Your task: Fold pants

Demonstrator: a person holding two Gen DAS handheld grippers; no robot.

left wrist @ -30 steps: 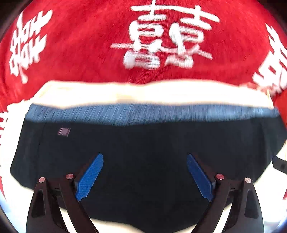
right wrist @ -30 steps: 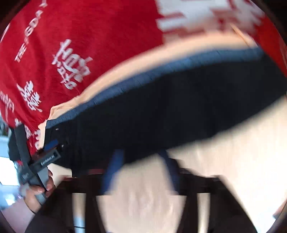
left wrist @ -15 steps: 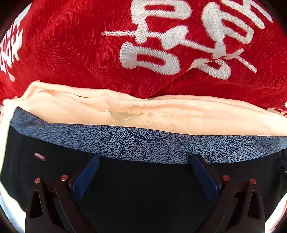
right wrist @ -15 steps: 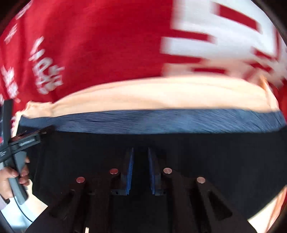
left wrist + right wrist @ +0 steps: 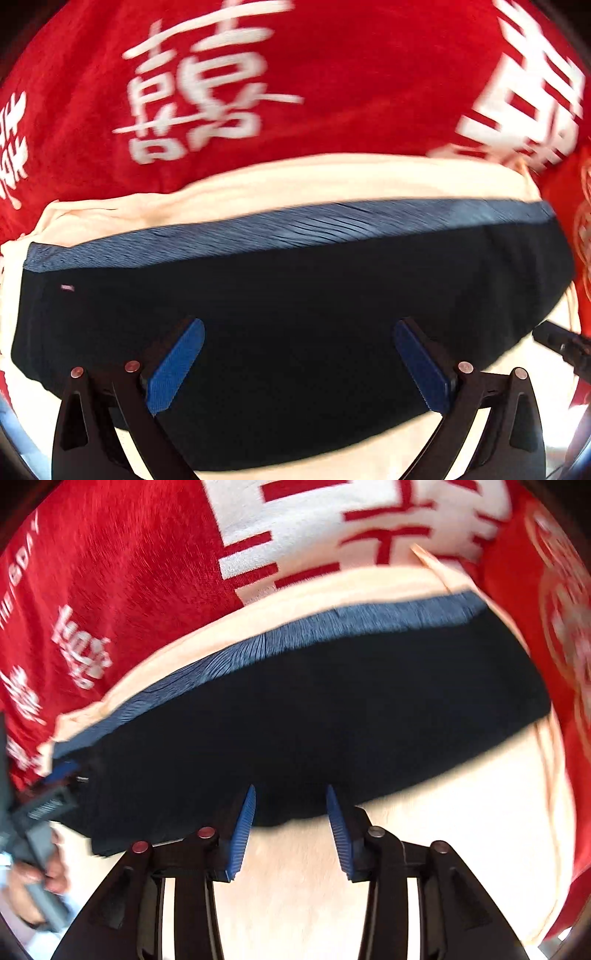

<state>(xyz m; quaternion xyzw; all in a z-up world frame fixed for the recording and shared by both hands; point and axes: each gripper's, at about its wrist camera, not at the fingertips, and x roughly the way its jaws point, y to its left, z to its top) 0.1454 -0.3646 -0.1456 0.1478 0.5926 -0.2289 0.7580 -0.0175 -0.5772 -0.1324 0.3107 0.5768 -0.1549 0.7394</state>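
Observation:
The dark pants (image 5: 295, 295) lie folded flat, with a blue-grey waistband (image 5: 295, 225) along their far edge. They rest on a cream cloth (image 5: 295, 177). My left gripper (image 5: 298, 363) hovers over the middle of the pants, wide open, nothing between its fingers. In the right wrist view the pants (image 5: 314, 720) run slantwise. My right gripper (image 5: 291, 830) stands at their near edge, its jaws opening. The pads are apart and pinch no cloth; the pants' hem lies under the tips. The left gripper (image 5: 40, 805) shows at the pants' left end.
A red blanket (image 5: 332, 92) with white characters covers the surface beyond the cream cloth (image 5: 314, 886). A hand (image 5: 37, 882) holds the left gripper's grip at the left edge of the right wrist view. The right gripper's tip (image 5: 561, 347) shows at the right edge of the left wrist view.
My left gripper has drawn back from the waistband, so more of the pants shows. My right gripper, nearly shut over the pants half a second ago, has parted its jaws and moved to the near edge.

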